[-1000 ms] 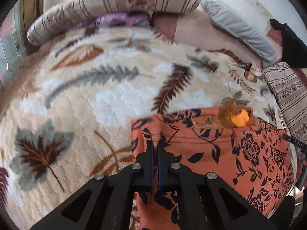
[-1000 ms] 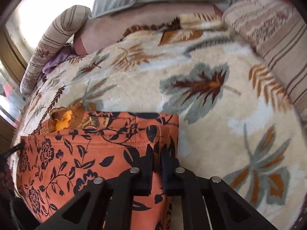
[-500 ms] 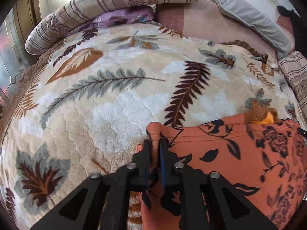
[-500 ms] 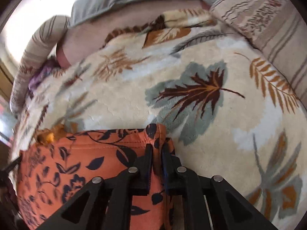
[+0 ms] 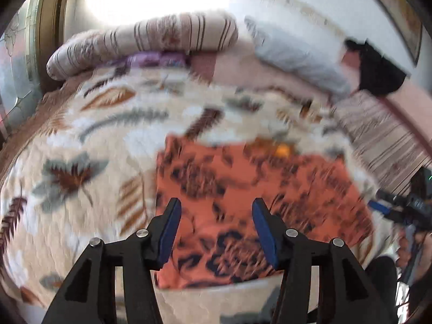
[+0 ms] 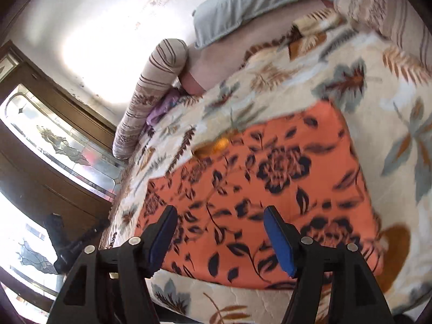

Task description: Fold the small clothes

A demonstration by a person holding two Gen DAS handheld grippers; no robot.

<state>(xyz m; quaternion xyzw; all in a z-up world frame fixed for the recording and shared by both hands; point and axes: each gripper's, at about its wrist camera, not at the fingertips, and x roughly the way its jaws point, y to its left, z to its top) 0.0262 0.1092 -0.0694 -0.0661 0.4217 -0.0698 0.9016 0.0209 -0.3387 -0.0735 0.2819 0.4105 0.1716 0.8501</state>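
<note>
An orange garment with dark flower print point(image 5: 243, 189) lies flat on the leaf-patterned bedspread point(image 5: 89, 140), folded into a rough rectangle. It also shows in the right wrist view point(image 6: 270, 183). A small orange-yellow piece point(image 6: 218, 143) pokes out at its far edge. My left gripper point(image 5: 214, 216) is open and empty, above the garment's near left part. My right gripper point(image 6: 220, 224) is open and empty, above the garment's near edge. The right gripper also shows at the right edge of the left wrist view point(image 5: 399, 208). The left wrist view is blurred.
A striped bolster pillow point(image 5: 145, 40) and a grey pillow point(image 5: 291, 54) lie at the head of the bed. A striped folded blanket point(image 5: 383, 135) lies to the right. A wooden cabinet with glass panels point(image 6: 48, 140) stands beside the bed.
Both grippers were shut on the garment's far corners; they have let go, opened and drawn back and up. The garment now lies folded on the bed.
</note>
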